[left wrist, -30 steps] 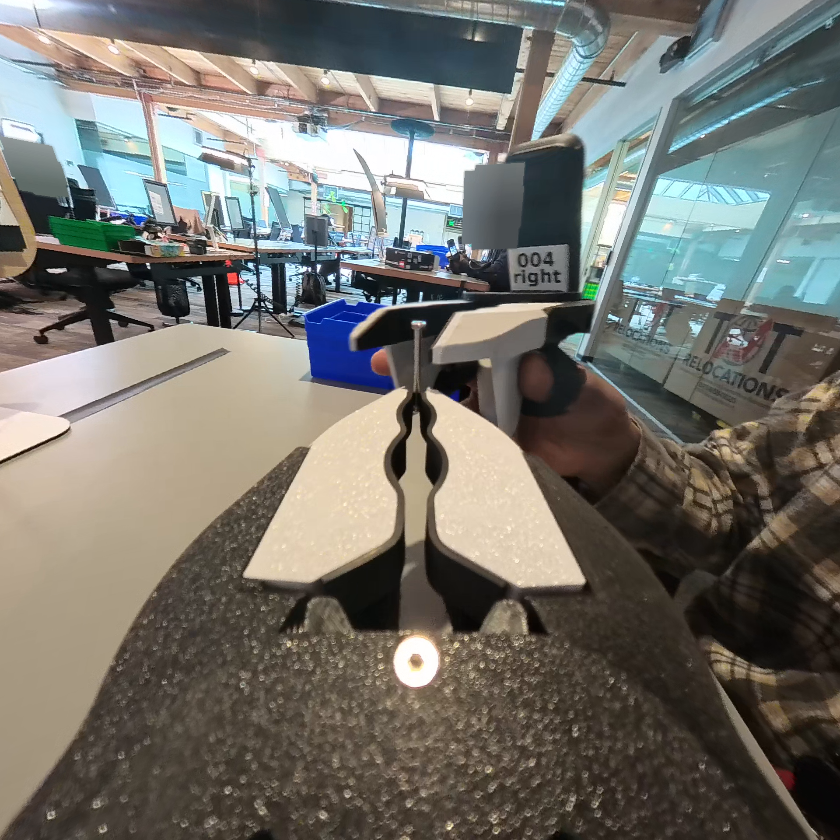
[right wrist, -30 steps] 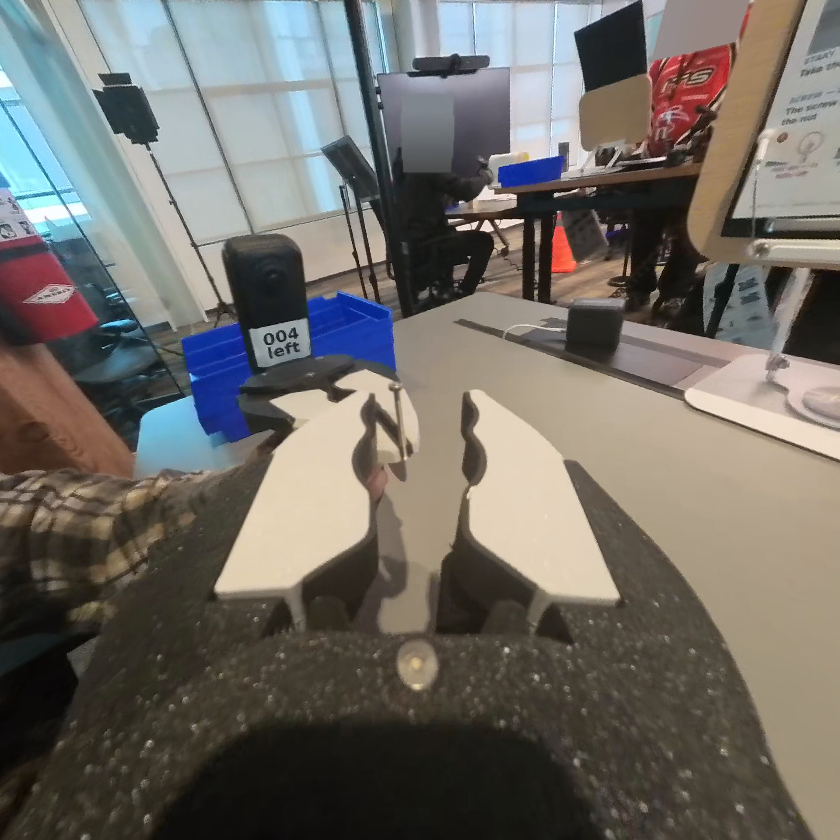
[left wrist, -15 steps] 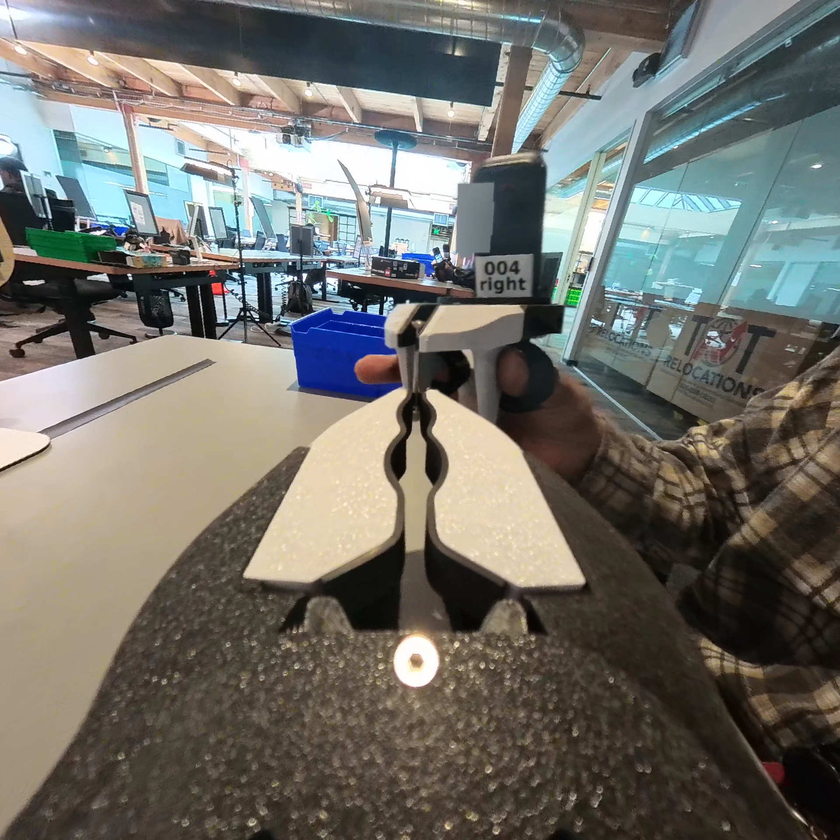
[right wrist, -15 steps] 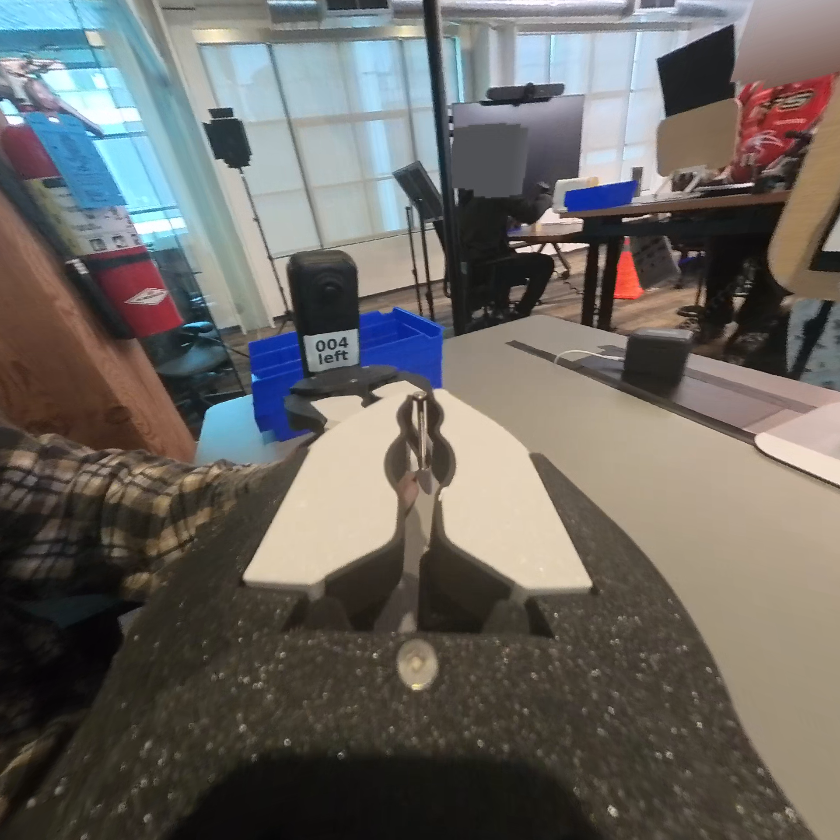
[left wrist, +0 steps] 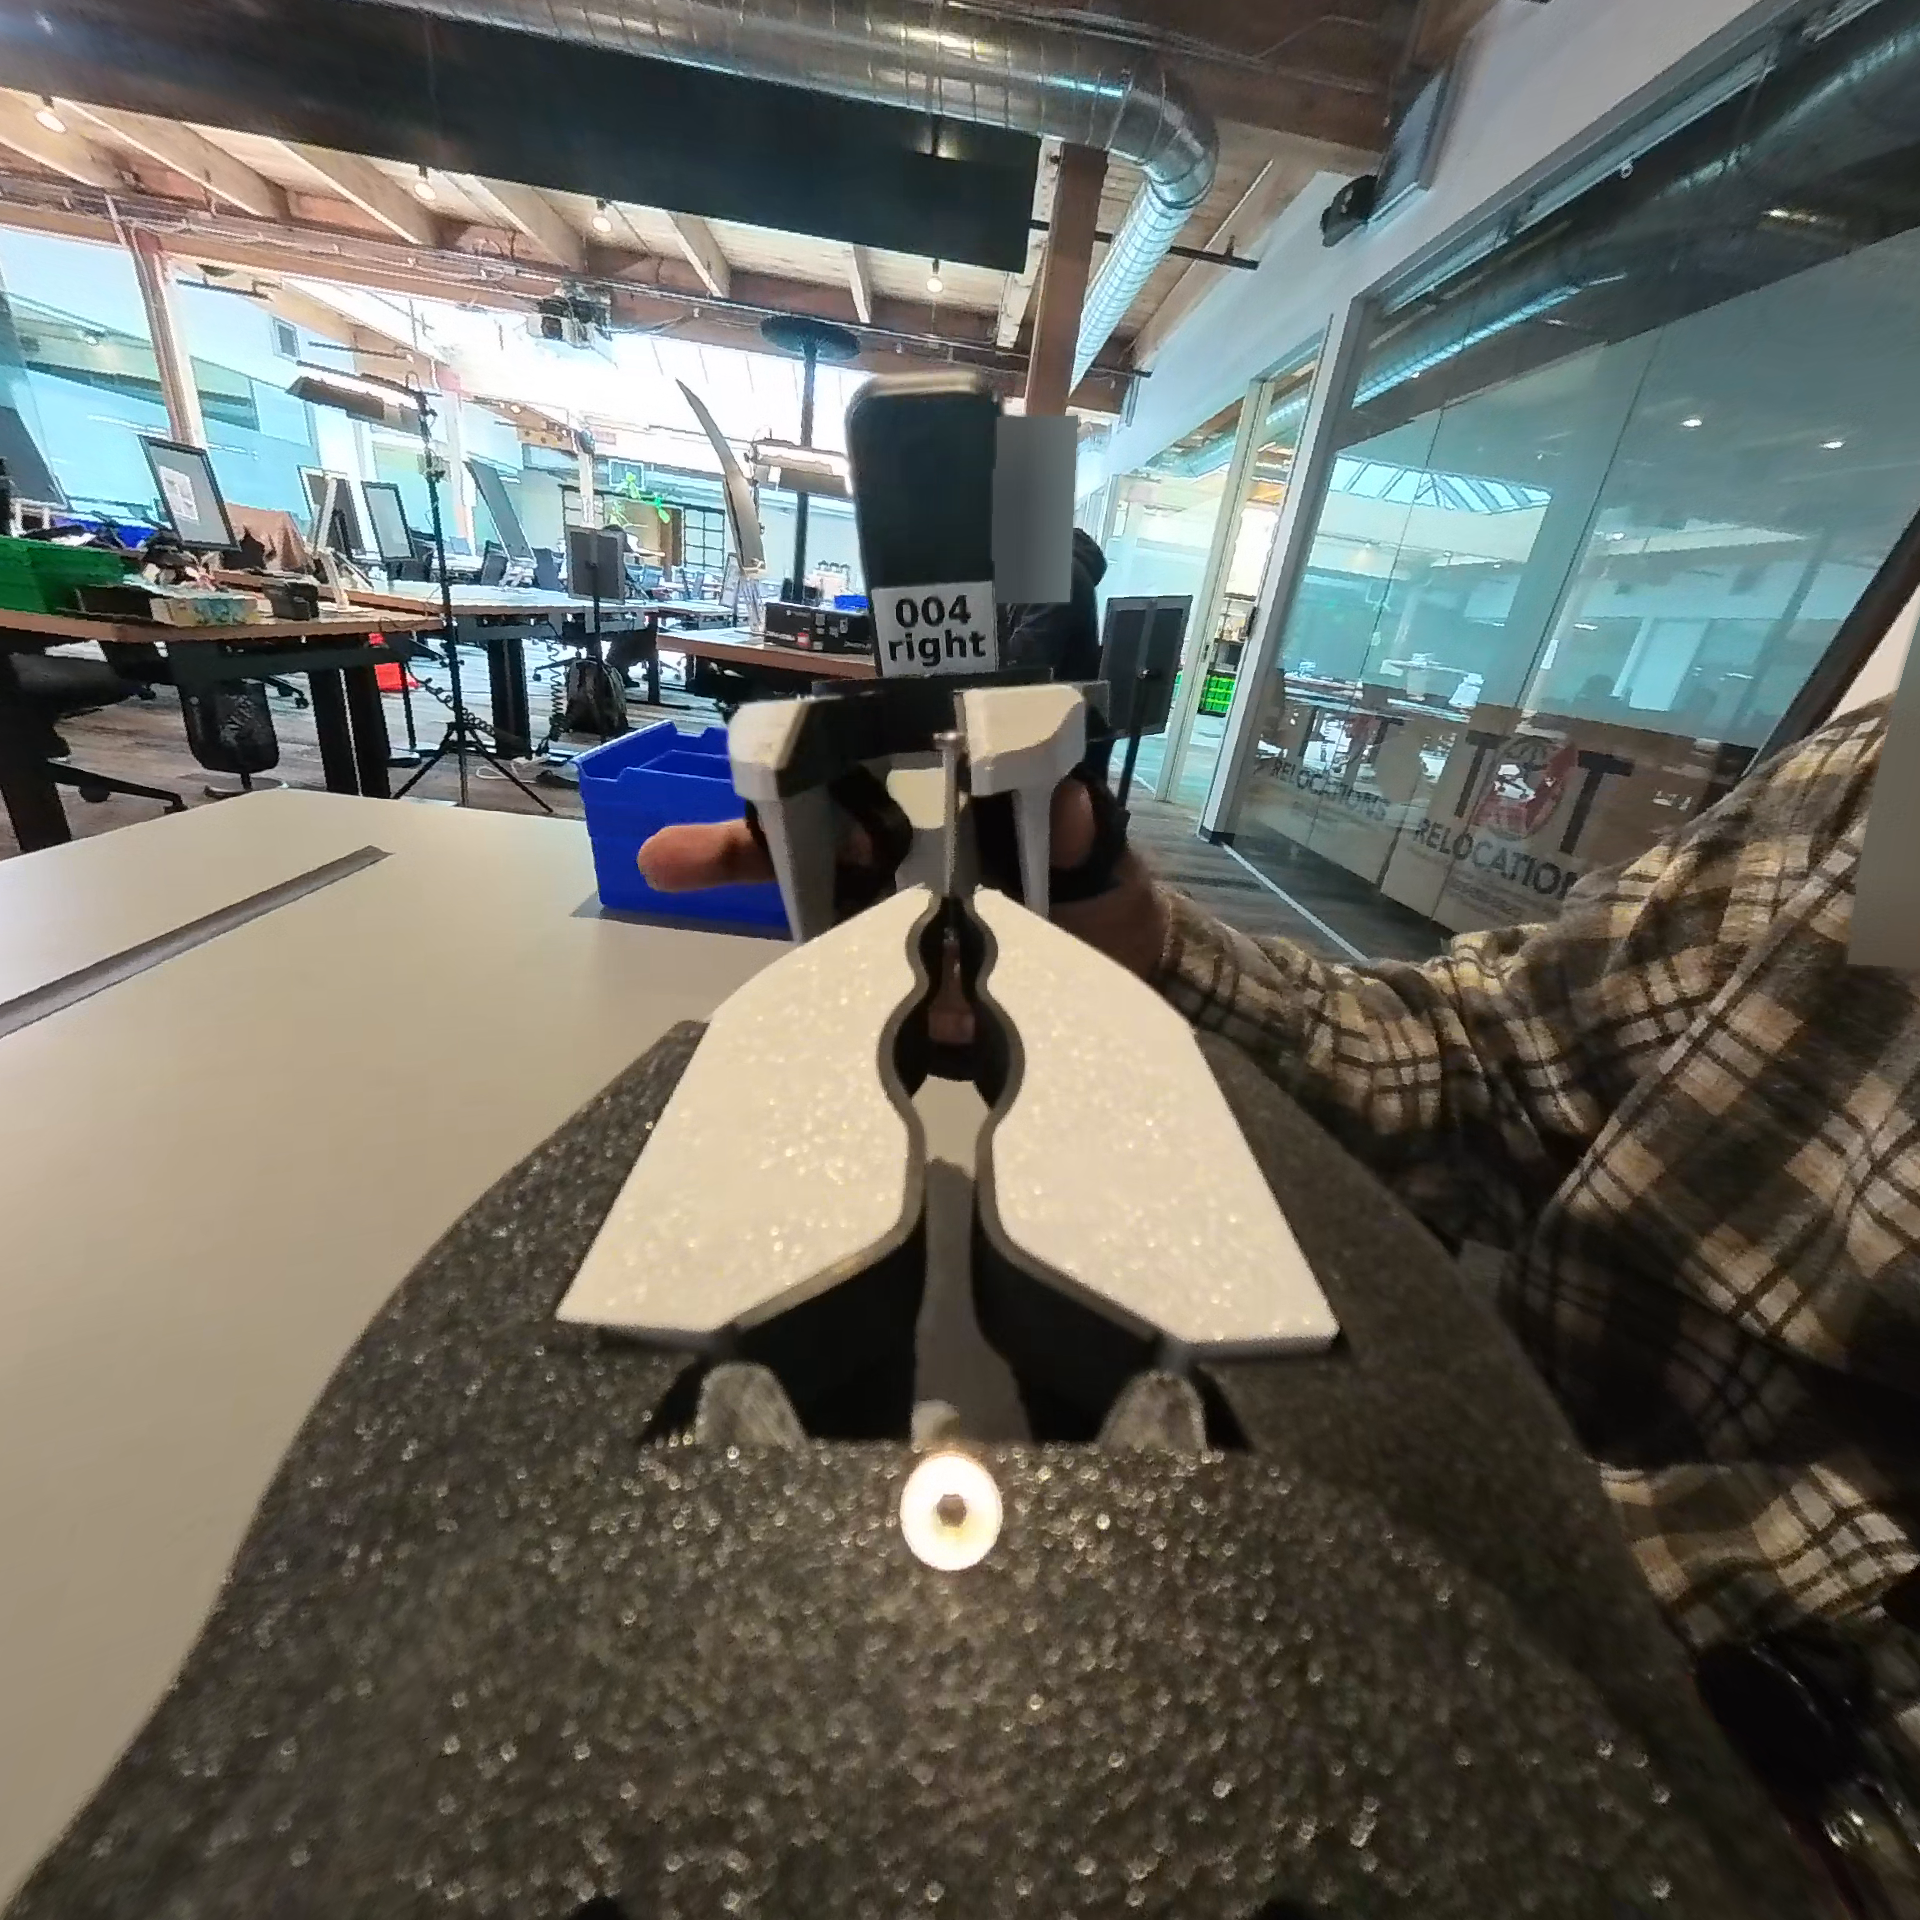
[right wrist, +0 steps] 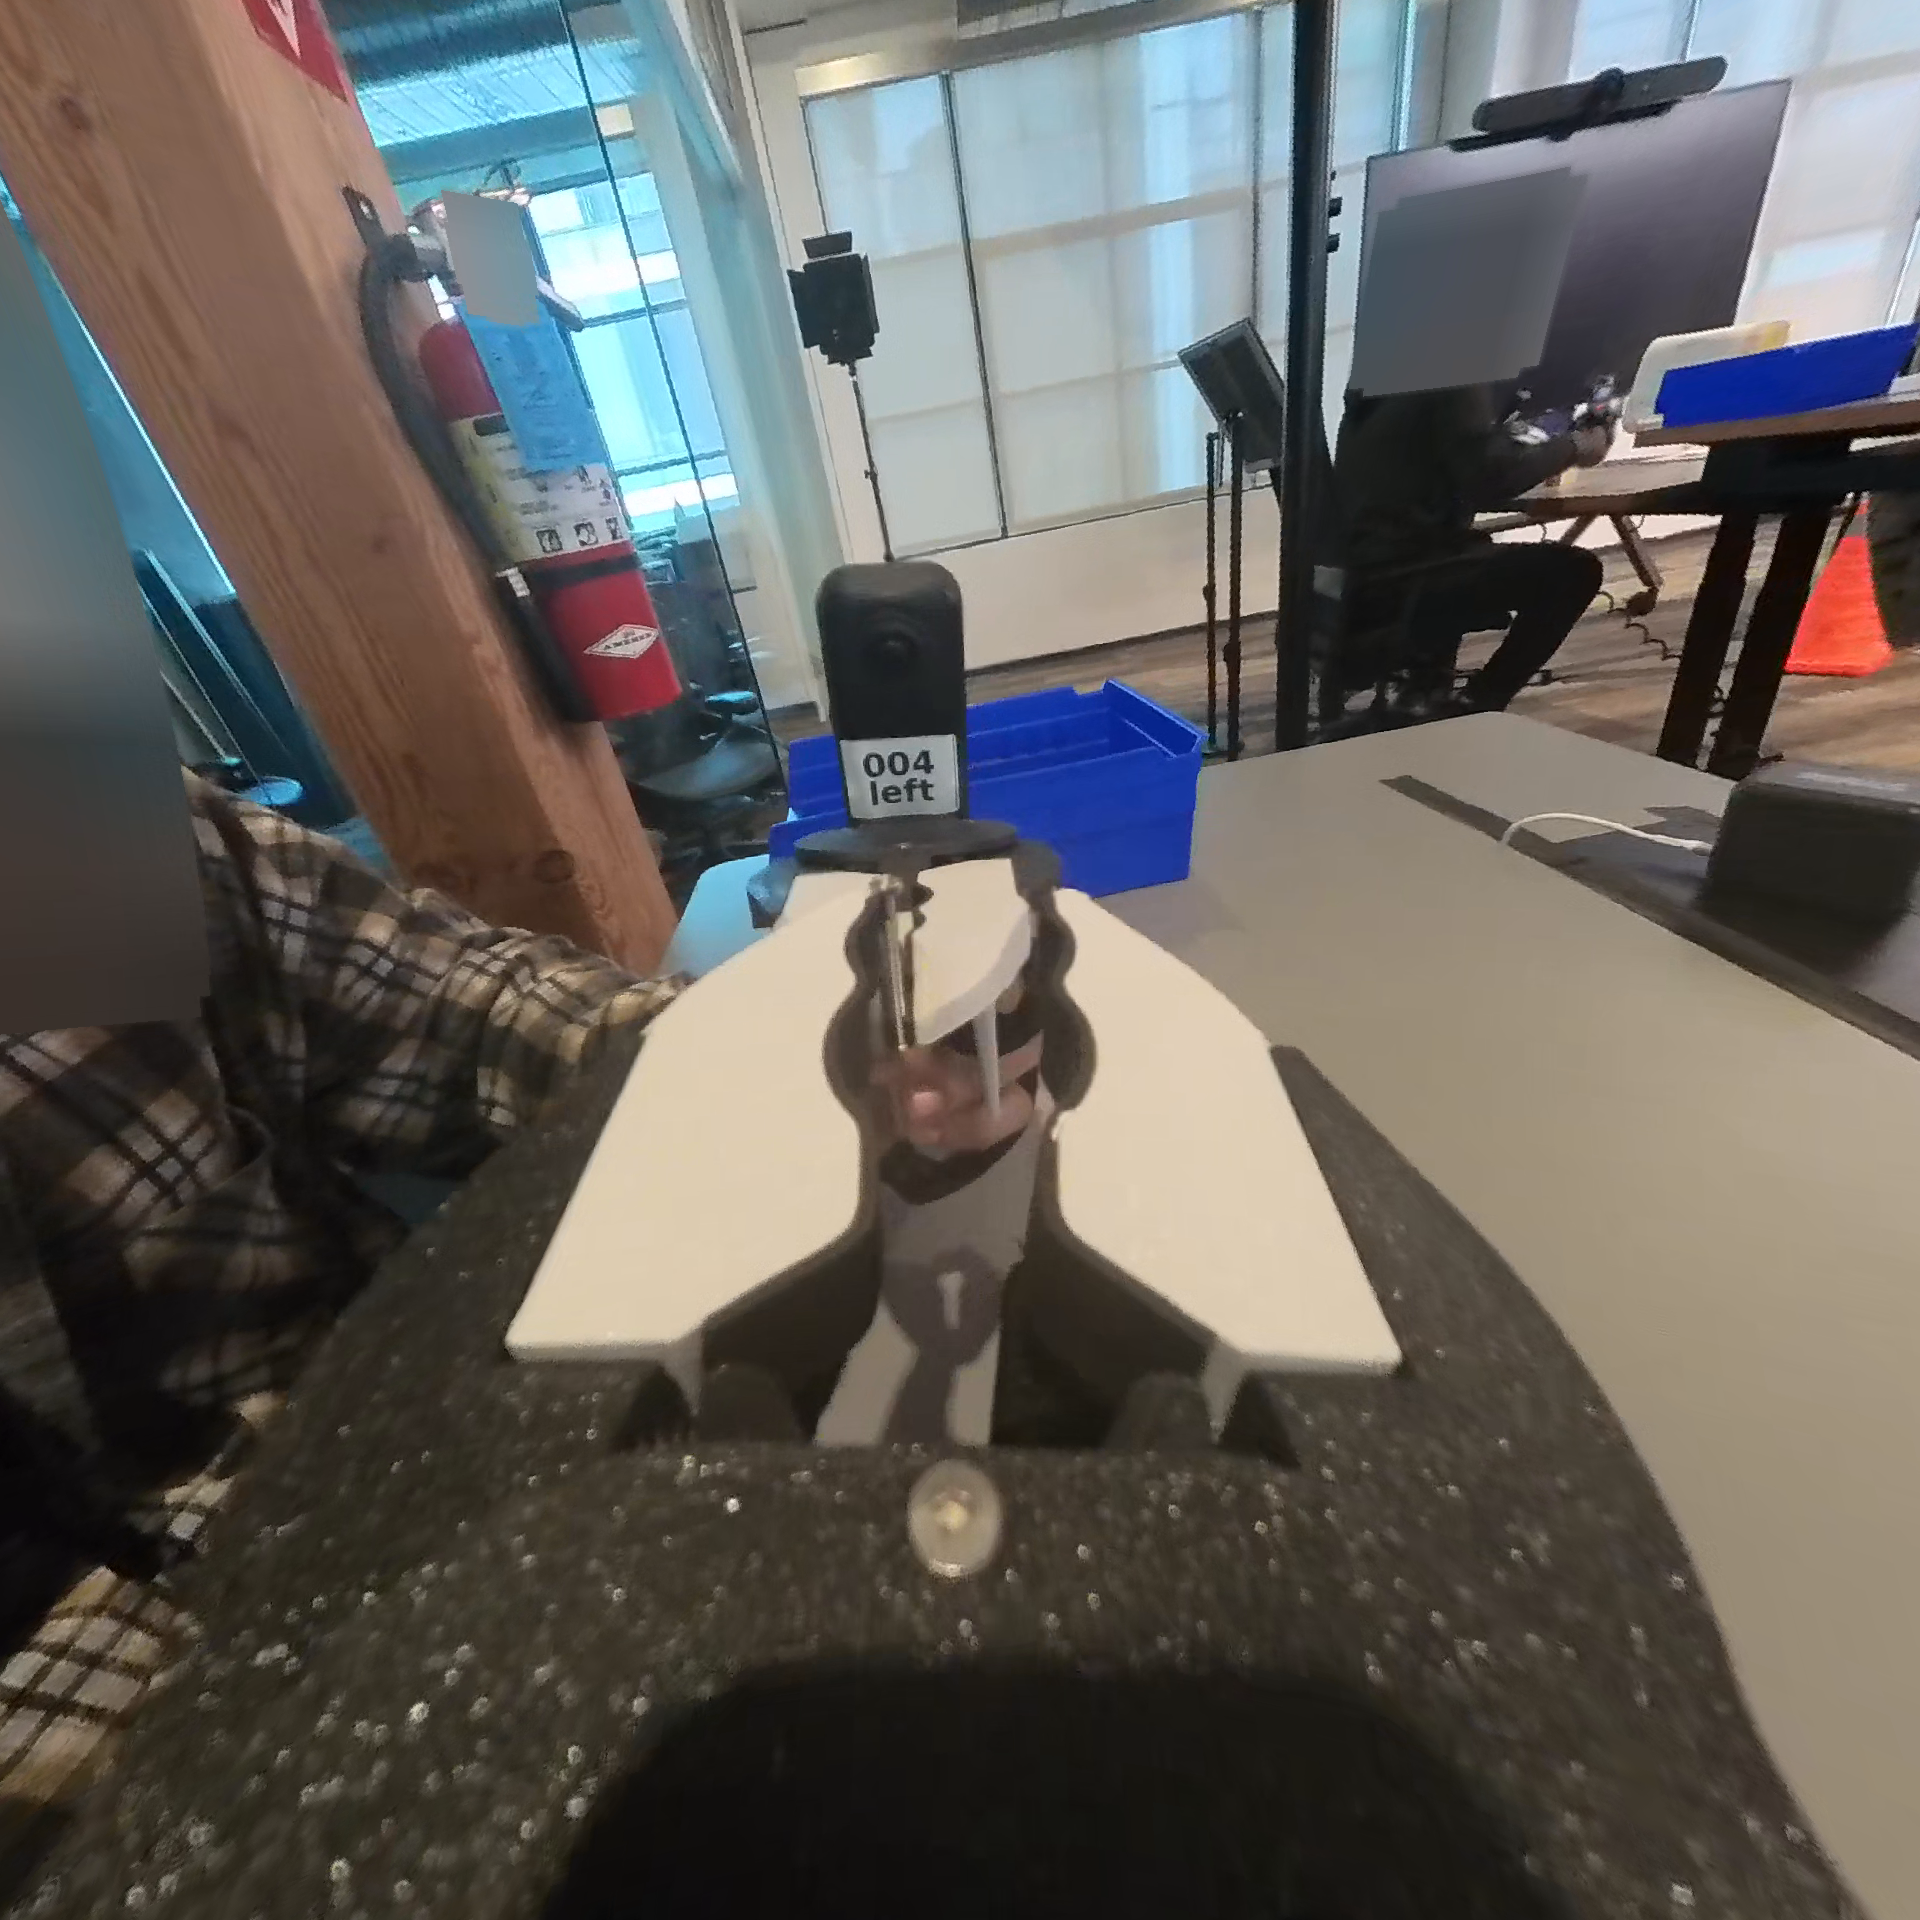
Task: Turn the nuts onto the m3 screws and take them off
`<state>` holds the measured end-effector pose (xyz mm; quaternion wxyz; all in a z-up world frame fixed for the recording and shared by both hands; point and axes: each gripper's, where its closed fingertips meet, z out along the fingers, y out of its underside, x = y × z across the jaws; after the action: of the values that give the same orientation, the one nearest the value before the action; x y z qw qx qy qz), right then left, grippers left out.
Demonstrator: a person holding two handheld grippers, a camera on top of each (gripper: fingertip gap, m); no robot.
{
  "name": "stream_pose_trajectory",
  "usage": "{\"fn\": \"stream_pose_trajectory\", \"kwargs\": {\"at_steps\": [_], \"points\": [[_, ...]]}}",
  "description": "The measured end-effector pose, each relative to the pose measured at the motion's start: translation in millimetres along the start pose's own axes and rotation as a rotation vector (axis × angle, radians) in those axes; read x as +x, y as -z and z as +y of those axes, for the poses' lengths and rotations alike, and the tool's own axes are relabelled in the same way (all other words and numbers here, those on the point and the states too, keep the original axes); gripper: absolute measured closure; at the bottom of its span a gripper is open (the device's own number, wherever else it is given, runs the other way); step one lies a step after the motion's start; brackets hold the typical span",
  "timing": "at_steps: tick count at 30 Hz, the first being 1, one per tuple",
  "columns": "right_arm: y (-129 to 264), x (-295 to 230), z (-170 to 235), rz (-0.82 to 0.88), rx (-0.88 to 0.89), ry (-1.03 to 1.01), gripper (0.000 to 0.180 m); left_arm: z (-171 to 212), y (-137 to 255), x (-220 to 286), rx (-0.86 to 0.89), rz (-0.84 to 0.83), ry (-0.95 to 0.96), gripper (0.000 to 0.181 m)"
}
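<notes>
Grey table (left wrist: 260,1039), left tool (left wrist: 948,914) clamps screw (left wrist: 948,821) — extinguisher (right wrist: 582,582) right-view only.

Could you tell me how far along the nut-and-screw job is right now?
Done: the left gripper has a screw clamped upright at its fingertips. In hand: the right gripper stands open around the screw's upper end. Left: no nut can be made out on the screw, so turning one on and taking it off seem yet to do, though a nut may be too small to see.
</notes>
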<state>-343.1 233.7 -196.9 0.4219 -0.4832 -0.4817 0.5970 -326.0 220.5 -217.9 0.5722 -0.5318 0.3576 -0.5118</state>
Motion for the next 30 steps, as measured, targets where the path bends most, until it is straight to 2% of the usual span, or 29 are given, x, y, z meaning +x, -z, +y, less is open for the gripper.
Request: {"fn": "stream_pose_trajectory", "kwargs": {"at_steps": [13,30], "points": [[1,0,-7,0.001,0.044,-0.011,0.138,1,0,0,-0.002,-0.004,-0.003,0.179],[1,6,-6,0.045,0.029,-0.001,0.138,-1,1,0,0.000,-0.009,-0.007,0.179]]}}
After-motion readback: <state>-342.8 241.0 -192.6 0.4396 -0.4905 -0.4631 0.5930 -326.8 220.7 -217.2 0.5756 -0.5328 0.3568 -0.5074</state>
